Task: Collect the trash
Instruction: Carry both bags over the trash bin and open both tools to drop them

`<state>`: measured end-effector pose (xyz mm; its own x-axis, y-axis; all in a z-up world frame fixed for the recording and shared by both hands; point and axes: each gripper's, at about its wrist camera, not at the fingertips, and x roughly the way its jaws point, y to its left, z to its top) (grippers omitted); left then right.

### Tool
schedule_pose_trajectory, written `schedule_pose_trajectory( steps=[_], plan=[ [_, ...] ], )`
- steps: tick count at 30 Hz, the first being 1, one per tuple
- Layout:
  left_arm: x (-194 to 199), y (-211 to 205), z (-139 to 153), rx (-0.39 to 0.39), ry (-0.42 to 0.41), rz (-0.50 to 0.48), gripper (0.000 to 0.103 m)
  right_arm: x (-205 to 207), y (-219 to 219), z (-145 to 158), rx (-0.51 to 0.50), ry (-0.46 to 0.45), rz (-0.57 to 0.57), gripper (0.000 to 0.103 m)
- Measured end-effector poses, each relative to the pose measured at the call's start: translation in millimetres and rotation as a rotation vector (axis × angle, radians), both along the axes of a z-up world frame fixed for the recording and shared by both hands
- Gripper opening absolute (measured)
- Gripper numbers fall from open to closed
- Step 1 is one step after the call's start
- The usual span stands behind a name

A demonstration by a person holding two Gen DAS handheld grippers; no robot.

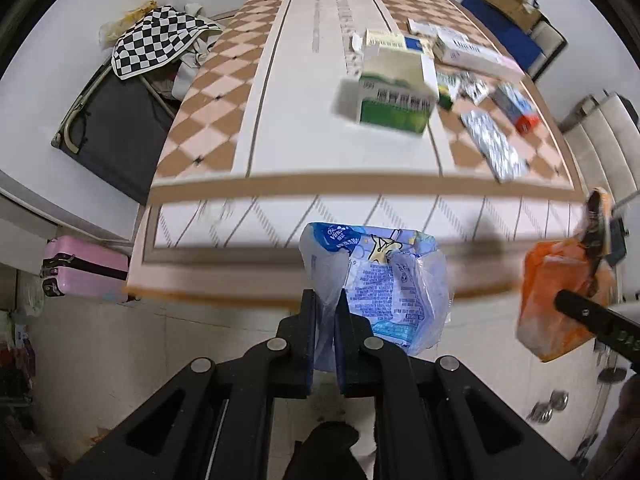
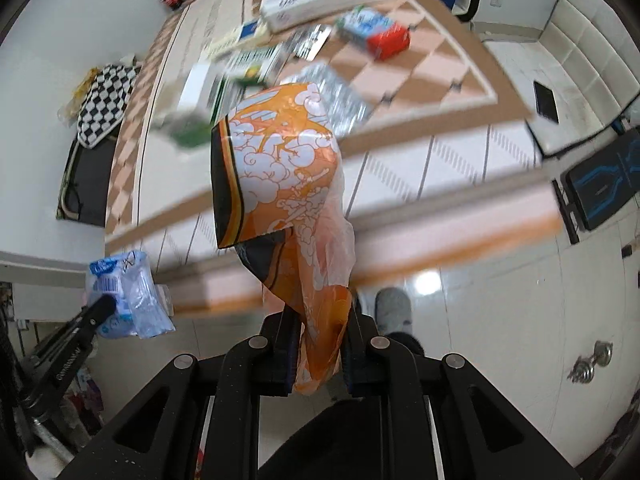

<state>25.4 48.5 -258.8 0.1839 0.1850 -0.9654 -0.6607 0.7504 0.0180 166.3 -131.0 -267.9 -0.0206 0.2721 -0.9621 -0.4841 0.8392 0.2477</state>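
My left gripper (image 1: 325,300) is shut on a crumpled blue and white plastic wrapper (image 1: 384,280), held in the air just in front of the table's near edge. It also shows in the right wrist view (image 2: 128,296). My right gripper (image 2: 318,316) is shut on an orange and white plastic wrapper (image 2: 280,160), held up in front of the table edge. That wrapper also shows at the right of the left wrist view (image 1: 552,300). On the table lie a green and white carton (image 1: 394,92), a silver foil pack (image 1: 494,146) and several small boxes.
The long checkered table (image 1: 208,92) runs away from me. A pink suitcase (image 1: 80,268) and a dark folding cot (image 1: 116,132) with a chequered cloth stand to the left. White seating (image 2: 580,40) and a black bench (image 2: 608,176) are on the right. Dumbbell weights (image 2: 592,360) lie on the floor.
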Motion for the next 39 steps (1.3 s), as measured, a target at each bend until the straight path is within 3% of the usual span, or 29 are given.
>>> schedule_pose_trajectory(
  steps=[6, 13, 24, 30, 31, 32, 33, 34, 35, 38, 39],
  plan=[
    [-53, -14, -41, -0.081, 0.064, -0.011, 0.005, -82, -13, -37, -0.058, 0.045, 0.011, 0.018],
    [-62, -13, -153, -0.218, 0.139, 0.019, 0.006, -134, -29, -136, -0.158, 0.157, 0.03, 0.018],
    [-29, 4, -370, -0.338, 0.204, 0.047, 0.009, -129, -22, -347, -0.206, 0.248, 0.0, 0.018],
    [-26, 10, -428, -0.402, 0.203, 0.07, 0.012, -119, -11, -435, -0.209, 0.274, 0.016, 0.018],
    [-26, 11, -433, -0.409, 0.207, 0.077, 0.022, -120, -8, -446, -0.205, 0.286, 0.022, 0.019],
    [-29, 11, -433, -0.414, 0.2, 0.081, 0.029, -117, -6, -455, -0.199, 0.301, 0.029, 0.023],
    [-33, 13, -433, -0.411, 0.201, 0.088, 0.051, -115, -3, -464, -0.196, 0.313, 0.032, 0.027],
    [-45, 17, -431, -0.406, 0.201, 0.093, 0.072, -115, -1, -468, -0.191, 0.319, 0.033, 0.041],
    [-46, 18, -430, -0.399, 0.202, 0.098, 0.077, -115, 0, -468, -0.184, 0.319, 0.036, 0.06],
    [-53, 17, -418, -0.351, 0.227, 0.094, 0.087, -112, 1, -467, -0.163, 0.287, 0.049, 0.089],
    [-55, 16, -409, -0.322, 0.232, 0.089, 0.088, -108, 2, -470, -0.169, 0.269, 0.056, 0.093]
  ],
)
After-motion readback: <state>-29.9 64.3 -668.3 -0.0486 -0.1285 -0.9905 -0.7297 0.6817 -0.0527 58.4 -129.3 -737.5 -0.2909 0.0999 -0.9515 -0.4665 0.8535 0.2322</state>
